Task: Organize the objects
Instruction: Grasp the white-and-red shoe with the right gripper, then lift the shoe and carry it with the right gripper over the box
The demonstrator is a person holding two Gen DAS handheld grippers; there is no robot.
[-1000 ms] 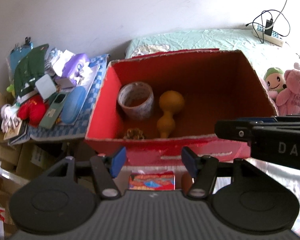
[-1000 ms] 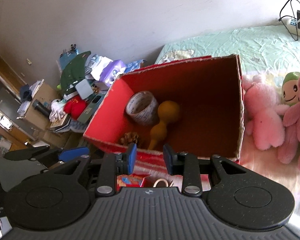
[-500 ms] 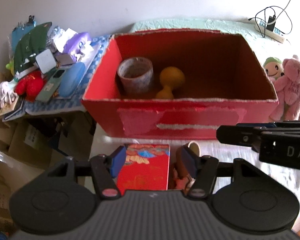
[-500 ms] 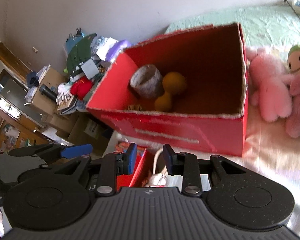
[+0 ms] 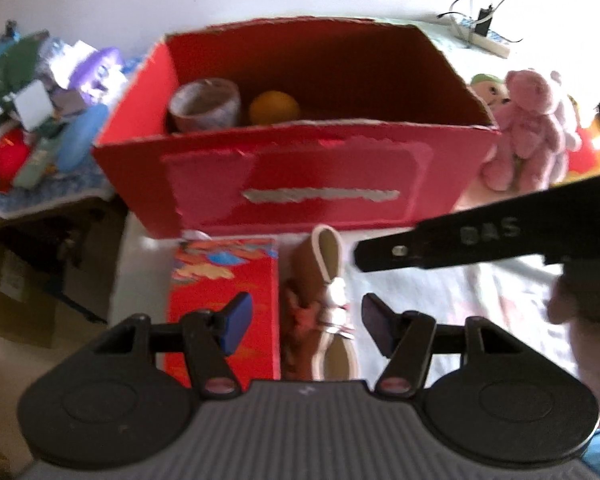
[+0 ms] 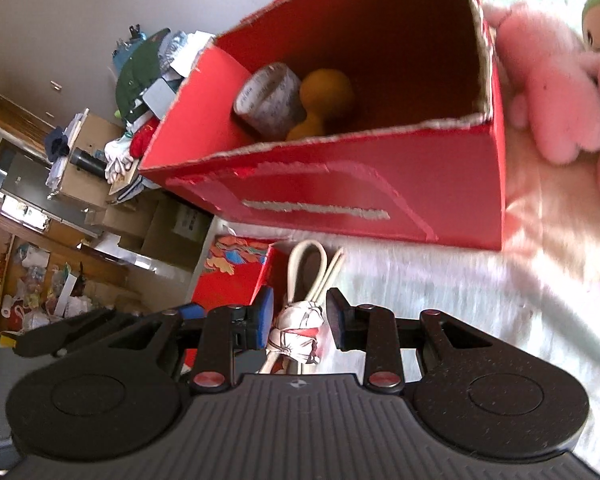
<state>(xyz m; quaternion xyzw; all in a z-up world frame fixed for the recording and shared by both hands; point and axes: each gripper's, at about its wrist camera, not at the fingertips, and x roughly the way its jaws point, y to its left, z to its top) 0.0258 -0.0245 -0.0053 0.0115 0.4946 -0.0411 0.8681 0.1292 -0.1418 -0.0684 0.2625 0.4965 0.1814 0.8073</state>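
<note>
A red cardboard box [image 5: 300, 184] [image 6: 340, 196] stands open on the bed, holding a tape roll [image 5: 204, 105] [image 6: 268, 101] and an orange gourd [image 5: 274, 107] [image 6: 326, 96]. In front of it lie a small red patterned box [image 5: 223, 276] [image 6: 235, 268] and a brown and white looped strap bundle [image 5: 324, 280] [image 6: 304, 304]. My left gripper [image 5: 307, 322] is open above the small box and the bundle. My right gripper [image 6: 299, 318] is open with its fingers either side of the bundle's knotted part.
Pink plush toys [image 5: 528, 132] [image 6: 556, 92] sit right of the red box. A cluttered pile of clothes and packets [image 5: 39, 112] [image 6: 147, 76] lies to the left on cardboard boxes. A power strip [image 5: 488, 40] lies on the bed behind.
Both grippers have dropped from above the red box to the bed in front of it. The small red box and strap bundle have come into view between the fingers.
</note>
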